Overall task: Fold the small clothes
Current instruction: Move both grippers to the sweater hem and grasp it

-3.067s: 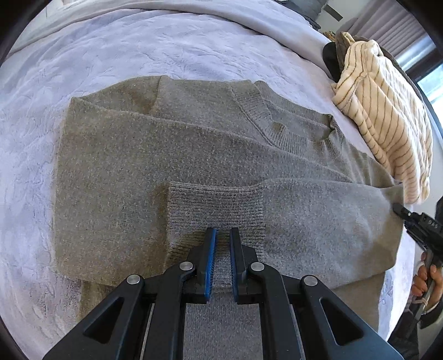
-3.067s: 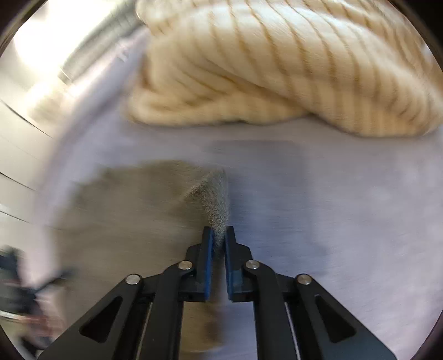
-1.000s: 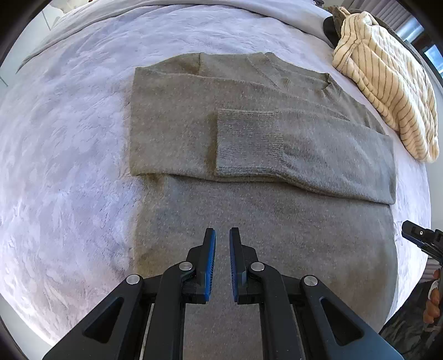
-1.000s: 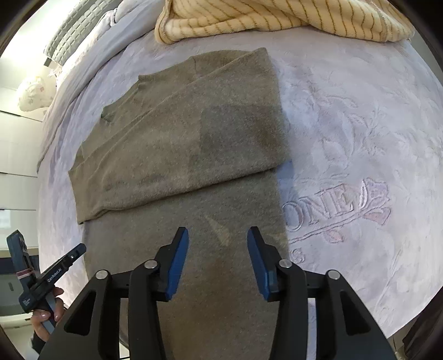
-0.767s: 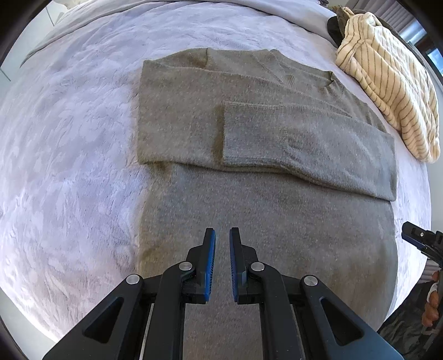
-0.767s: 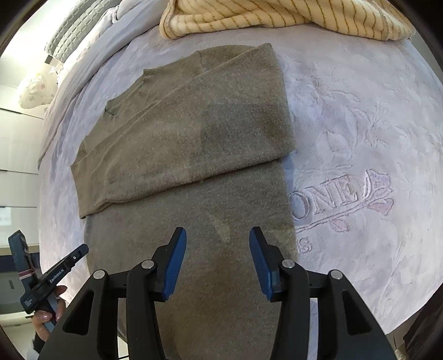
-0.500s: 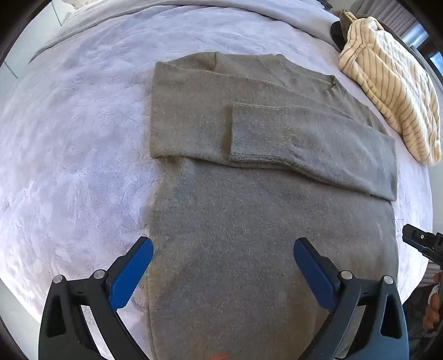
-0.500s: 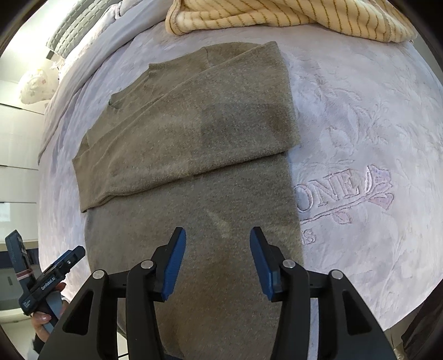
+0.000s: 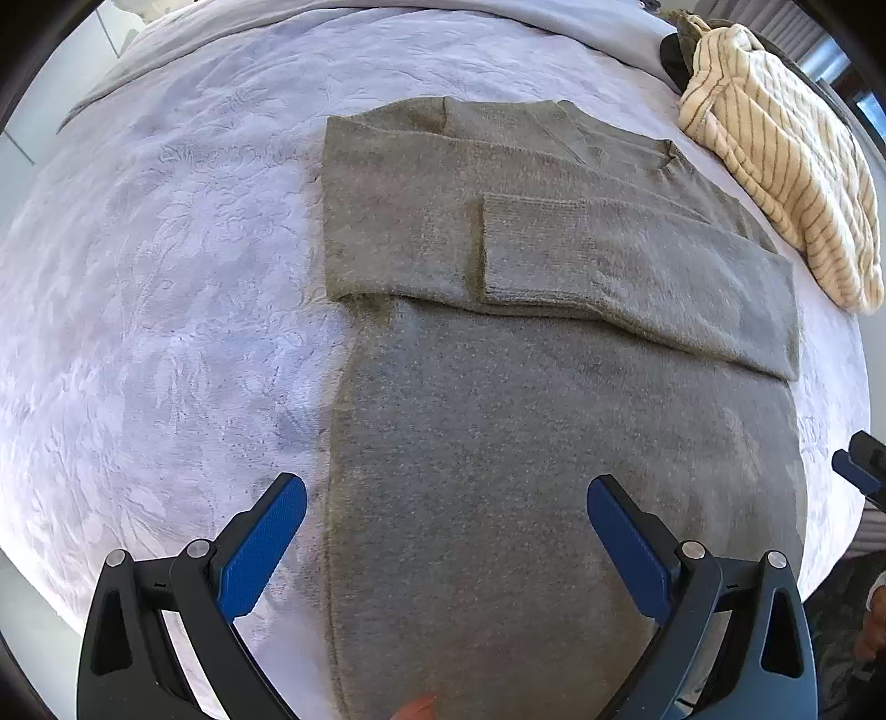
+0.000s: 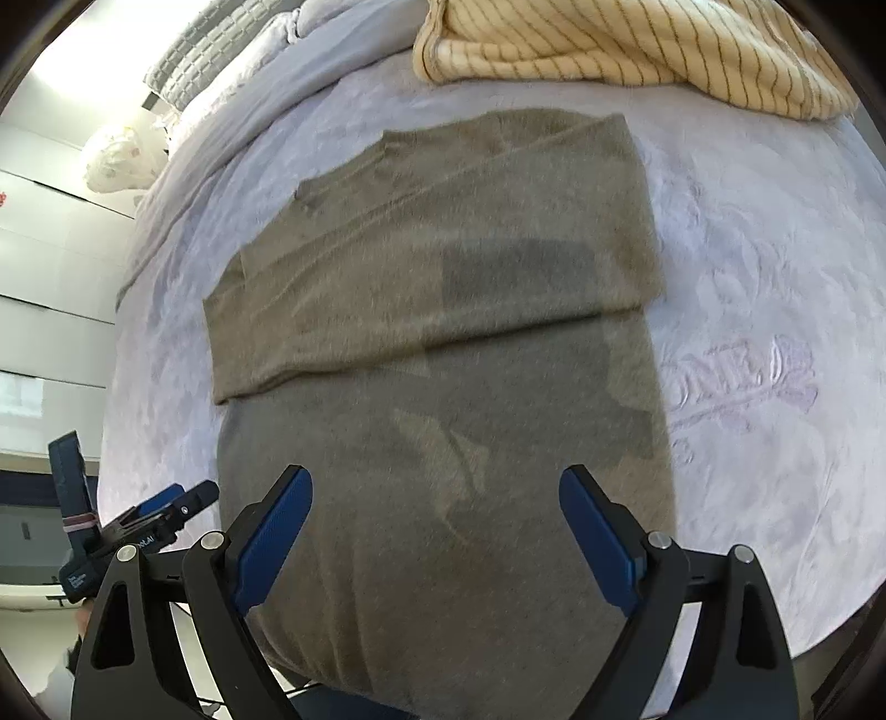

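Grey sweater (image 9: 498,443) sleeves folded, left gripper (image 9: 443,548) and right gripper (image 10: 437,537) fingers wide

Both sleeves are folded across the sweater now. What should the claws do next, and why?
Probably lower both open claws, left and right, to pinch the bottom hem of the gray sweater. The sleeves already lie across its chest, and the lower half is still flat on the bed, unfolded.

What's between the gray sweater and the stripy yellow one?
Only bare lilac bedspread. The right wrist view shows that strip between the gray sweater and the stripy cream sweater; they lie apart.
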Demonstrator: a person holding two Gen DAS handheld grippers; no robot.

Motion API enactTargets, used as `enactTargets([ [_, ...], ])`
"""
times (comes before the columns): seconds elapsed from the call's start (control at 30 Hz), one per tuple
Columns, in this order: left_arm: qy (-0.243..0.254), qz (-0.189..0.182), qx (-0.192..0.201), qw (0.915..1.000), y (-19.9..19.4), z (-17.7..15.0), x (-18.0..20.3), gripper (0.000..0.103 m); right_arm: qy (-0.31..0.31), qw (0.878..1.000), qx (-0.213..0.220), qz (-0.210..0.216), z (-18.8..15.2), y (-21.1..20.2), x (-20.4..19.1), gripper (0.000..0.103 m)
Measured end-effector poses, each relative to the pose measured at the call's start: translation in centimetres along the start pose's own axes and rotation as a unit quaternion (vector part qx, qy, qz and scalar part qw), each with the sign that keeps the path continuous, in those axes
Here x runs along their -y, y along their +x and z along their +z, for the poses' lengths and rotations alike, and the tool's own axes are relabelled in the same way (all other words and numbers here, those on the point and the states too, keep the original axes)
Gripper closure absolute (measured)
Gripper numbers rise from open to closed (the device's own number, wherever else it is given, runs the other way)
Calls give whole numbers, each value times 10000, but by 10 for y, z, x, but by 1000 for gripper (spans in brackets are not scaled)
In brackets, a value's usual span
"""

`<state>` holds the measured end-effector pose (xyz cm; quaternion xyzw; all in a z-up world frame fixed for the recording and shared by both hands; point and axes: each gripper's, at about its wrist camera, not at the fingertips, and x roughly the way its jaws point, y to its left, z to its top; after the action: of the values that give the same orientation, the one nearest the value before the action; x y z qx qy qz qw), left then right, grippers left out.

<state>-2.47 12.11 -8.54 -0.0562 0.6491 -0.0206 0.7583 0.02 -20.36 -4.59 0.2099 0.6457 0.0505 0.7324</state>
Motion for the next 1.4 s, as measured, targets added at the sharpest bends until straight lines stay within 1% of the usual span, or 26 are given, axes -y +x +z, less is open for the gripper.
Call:
enactTargets([
  [0.17, 236, 42, 53, 9997, -3, -5, -9, 2, 311, 9994, -15, -157, -20, 2, -8, 10],
  [0.27, 376, -5, -13, 9993, -1, -9, -15, 2, 393, 9990, -8, -212, -30, 1, -10, 10],
  [0.33, 455, 82, -26, 9989, 1, -12, -19, 2, 379, 9989, -57, -265, -37, 2, -13, 10],
  [0.43, 369, 138, -80, 9992, 4, -17, -28, 2, 349, 9985, -188, -389, -43, 6, -14, 10],
  [0.47, 318, 104, -125, 9994, 4, -19, -32, 2, 357, 9981, -257, -433, -44, 8, -14, 10],
  [0.53, 184, -140, -241, 9994, 5, -25, -41, 2, 347, 9976, -337, -490, -44, 10, -15, 10],
  [0.6, 42, -299, -220, 9993, 2, -35, -47, 2, 228, 9978, -367, -500, -44, 9, -16, 10],
  [0.7, -122, -262, -161, 9995, -2, -56, -55, 2, 30, 9980, -436, -452, -49, 8, -14, 10],
  [0.83, -228, -242, -171, 9993, -4, -86, -53, 2, -40, 9977, -564, -376, -69, -1, 8, 10],
  [0.93, -237, -317, -229, 9990, -5, -109, -47, 2, 97, 9972, -649, -349, -89, -6, 33, 10],
  [1.07, -226, -409, -311, 9984, -4, -133, -38, 2, 350, 9963, -776, -105, -116, -12, 67, 10],
  [1.17, -296, -603, -461, 9967, 2, -149, -32, 2, 471, 9950, -873, 111, -137, -14, 89, 10],
  [1.23, -327, -659, -531, 9959, 6, -157, -30, 2, 542, 9939, -936, 217, -147, -14, 99, 10],
  [1.4, -422, -783, -725, 9934, 24, -172, -26, 2, 750, 9880, -1207, 610, -167, 9, 114, 10],
])
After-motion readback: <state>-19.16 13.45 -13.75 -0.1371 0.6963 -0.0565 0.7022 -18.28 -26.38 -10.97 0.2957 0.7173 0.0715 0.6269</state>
